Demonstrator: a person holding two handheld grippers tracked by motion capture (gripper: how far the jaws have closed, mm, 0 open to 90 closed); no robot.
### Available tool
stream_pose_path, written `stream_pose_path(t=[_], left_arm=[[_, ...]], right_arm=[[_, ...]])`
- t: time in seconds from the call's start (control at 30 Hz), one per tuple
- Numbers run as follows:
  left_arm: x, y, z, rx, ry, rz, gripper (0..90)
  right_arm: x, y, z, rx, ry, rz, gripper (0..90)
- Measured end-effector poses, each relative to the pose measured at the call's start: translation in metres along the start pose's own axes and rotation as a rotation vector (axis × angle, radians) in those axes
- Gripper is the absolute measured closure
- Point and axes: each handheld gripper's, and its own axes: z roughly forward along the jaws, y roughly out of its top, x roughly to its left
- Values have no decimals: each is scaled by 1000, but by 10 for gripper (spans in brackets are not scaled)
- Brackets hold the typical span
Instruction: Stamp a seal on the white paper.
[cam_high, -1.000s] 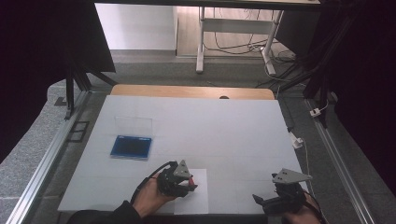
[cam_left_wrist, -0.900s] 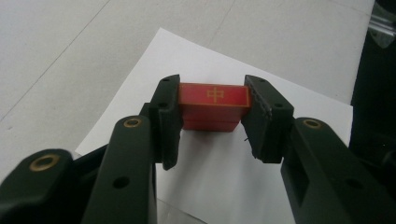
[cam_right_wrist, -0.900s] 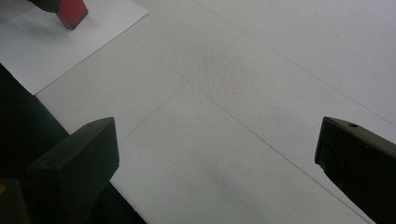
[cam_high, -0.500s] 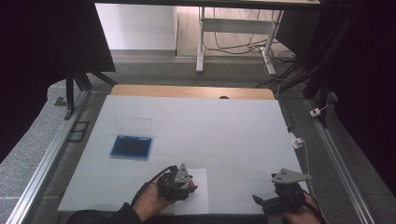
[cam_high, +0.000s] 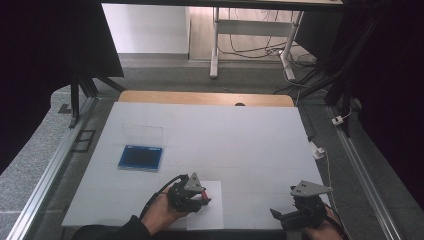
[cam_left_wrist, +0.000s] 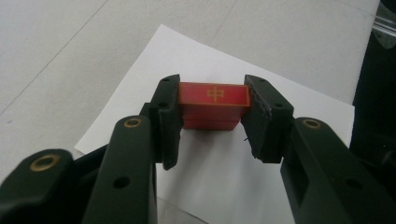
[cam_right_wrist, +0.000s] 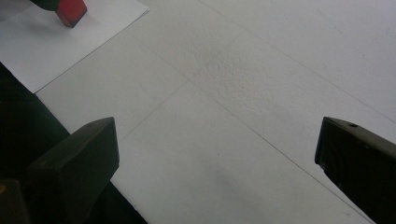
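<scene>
The left hand-held gripper (cam_left_wrist: 212, 116) is clamped on a red stamp (cam_left_wrist: 212, 103), one pad on each side, gold character facing up. The stamp sits over a white paper sheet (cam_left_wrist: 219, 177) at the near edge of the counter (cam_high: 240, 135); from the left gripper view I cannot tell whether its base is pressing the paper or riding just above it. No printed mark shows on the bare paper around it, so the stamping looks either in progress or not yet made. Over at the far left of the counter, the blue ink pad (cam_high: 141, 157) lies open with its clear lid (cam_high: 143, 134) just behind it, well apart from the stamp. The right hand-held gripper (cam_right_wrist: 217, 154) waits with jaws spread wide over bare counter, holding nothing. Left to do, by my reading: press or lift to reveal the print, then put the stamp down.
</scene>
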Motion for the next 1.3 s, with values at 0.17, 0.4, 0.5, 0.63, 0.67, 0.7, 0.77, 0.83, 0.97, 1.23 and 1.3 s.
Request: stream_pose_path(t=[0.17,0.4,0.5,0.63,0.67,0.7,0.77,0.83,0.97,1.23,1.3], left_arm=[[-2,0,0,-8,13,-2,586],[-2,-1,0,-17,17,18,583],[-4,0,-1,-12,38,43,582],[-3,2,-5,-26,36,60,581],[-2,3,-6,-28,31,57,581],[-2,3,-7,-35,28,53,581],[0,3,-9,-39,20,46,581],[1,4,-11,-42,20,36,581],[2,6,-18,-59,17,16,581],[8,7,-30,-77,2,-18,581],[8,7,-31,-76,-2,-19,581]], right_arm=[[0,0,0,-3,-1,0,0],[0,0,-1,-1,-3,0,0],[0,0,0,-3,-2,0,0],[0,0,-1,-1,-3,1,0],[-1,0,-1,-2,-1,2,0],[-1,0,-1,-2,-1,2,0],[0,0,-1,-1,-2,1,0],[0,0,0,-2,-2,1,0],[0,0,-1,-1,-2,1,0],[-1,0,-1,-7,-5,9,0],[-1,0,-1,-8,-4,12,0]])
